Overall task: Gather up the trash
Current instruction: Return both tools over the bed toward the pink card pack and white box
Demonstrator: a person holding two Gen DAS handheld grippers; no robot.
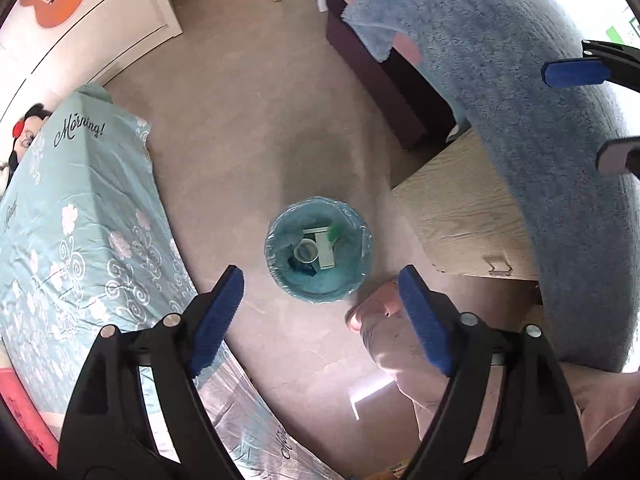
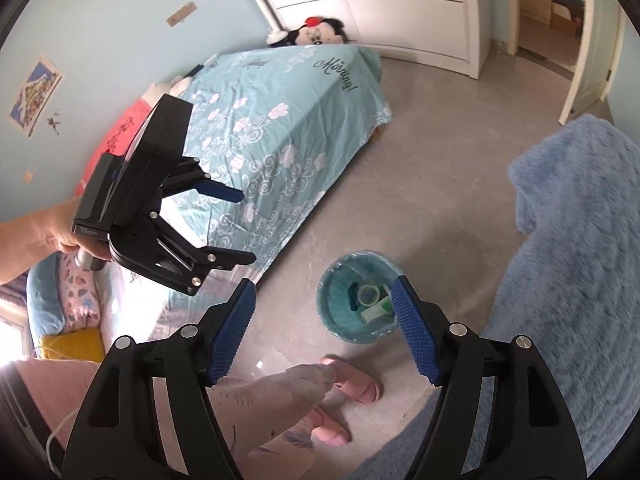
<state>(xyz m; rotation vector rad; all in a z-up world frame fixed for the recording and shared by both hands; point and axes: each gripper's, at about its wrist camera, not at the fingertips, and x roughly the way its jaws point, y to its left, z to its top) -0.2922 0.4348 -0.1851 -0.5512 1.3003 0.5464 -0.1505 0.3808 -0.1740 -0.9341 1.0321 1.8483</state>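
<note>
A round trash bin (image 1: 362, 236) lined with a clear bag stands on the floor between two beds; it also shows in the right wrist view (image 2: 332, 300). Inside lie a paper cup (image 1: 306, 251), a white box (image 1: 325, 250) and a green wrapper (image 1: 333, 233). My left gripper (image 1: 322, 288) is open and empty, held high above the bin; it also shows in the right wrist view (image 2: 246, 226). My right gripper (image 2: 324, 304) is open and empty above the bin; its fingertips (image 1: 572, 73) show at the right edge of the left wrist view.
A bed with a teal floral cover (image 1: 80, 216) lies left. A fluffy blue blanket (image 1: 520, 100) covers the right bed. A wooden nightstand (image 1: 460, 220) stands by it. The person's leg and pink slippers (image 2: 356, 384) are below. A white wardrobe (image 2: 400, 12) stands behind.
</note>
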